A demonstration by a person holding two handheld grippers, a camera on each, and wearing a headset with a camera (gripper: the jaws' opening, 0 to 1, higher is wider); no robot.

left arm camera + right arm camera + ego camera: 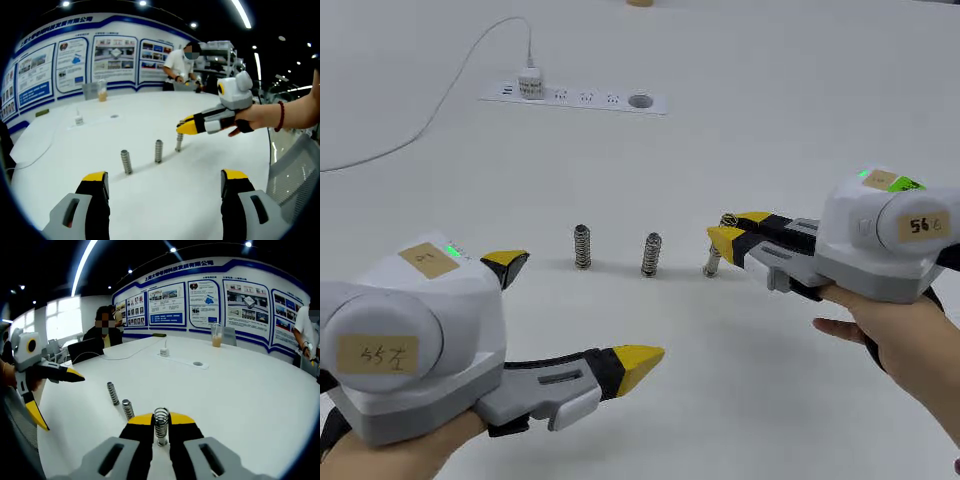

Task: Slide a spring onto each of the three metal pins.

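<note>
The right gripper (161,424) is found clamped on a spring (160,417), held upright between its jaw tips on the table (740,400). The left gripper (575,310) is held with jaws wide apart. A sprung pin (582,246) and a second sprung pin (651,254) are noted ahead of its tips, untouched.

three springs (582,246) (651,254) (713,263), two hand-held grippers (580,310) (728,232)

Left gripper (575,313) and right gripper (732,232): white-grey housings, black jaws tipped yellow, green lights, tan handwritten labels apparently reading 55 and 56. A red bead bracelet (281,116) circles the right wrist.
</note>
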